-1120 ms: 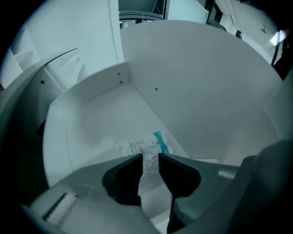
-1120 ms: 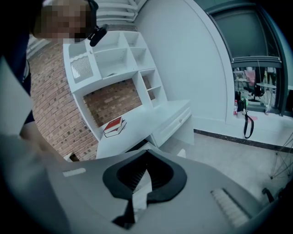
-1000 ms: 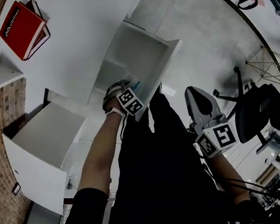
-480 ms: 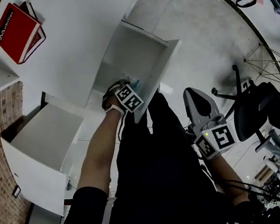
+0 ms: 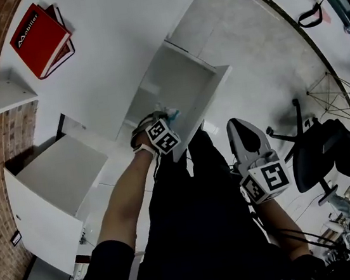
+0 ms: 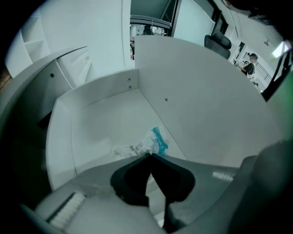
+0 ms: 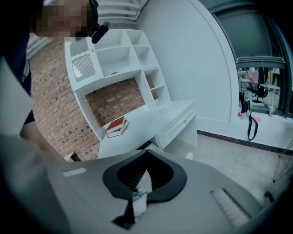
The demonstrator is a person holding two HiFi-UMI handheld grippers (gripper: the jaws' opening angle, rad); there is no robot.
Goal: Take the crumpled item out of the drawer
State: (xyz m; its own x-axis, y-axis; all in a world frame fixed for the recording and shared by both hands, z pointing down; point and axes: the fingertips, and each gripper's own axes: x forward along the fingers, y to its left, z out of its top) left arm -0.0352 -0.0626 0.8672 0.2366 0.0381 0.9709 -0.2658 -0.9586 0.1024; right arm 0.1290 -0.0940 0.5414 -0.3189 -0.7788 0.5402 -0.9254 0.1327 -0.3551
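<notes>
Crumpled wrapper (image 6: 145, 144): white, teal at its far end, caught by its near edge in the closed tips of the left gripper (image 6: 150, 156). Spread just ahead of them on the floor of the open white drawer (image 6: 98, 121), near its right wall.

2 drawers (image 5: 179, 78) (image 5: 58, 177), 2 books (image 5: 40, 38), 1 crumpled item (image 6: 149, 144).

By the drawer's (image 6: 91, 132) right wall, the crumpled item's (image 6: 147, 144) near edge is hidden behind the left gripper's (image 6: 150, 155) tips, its print unreadably small.
</notes>
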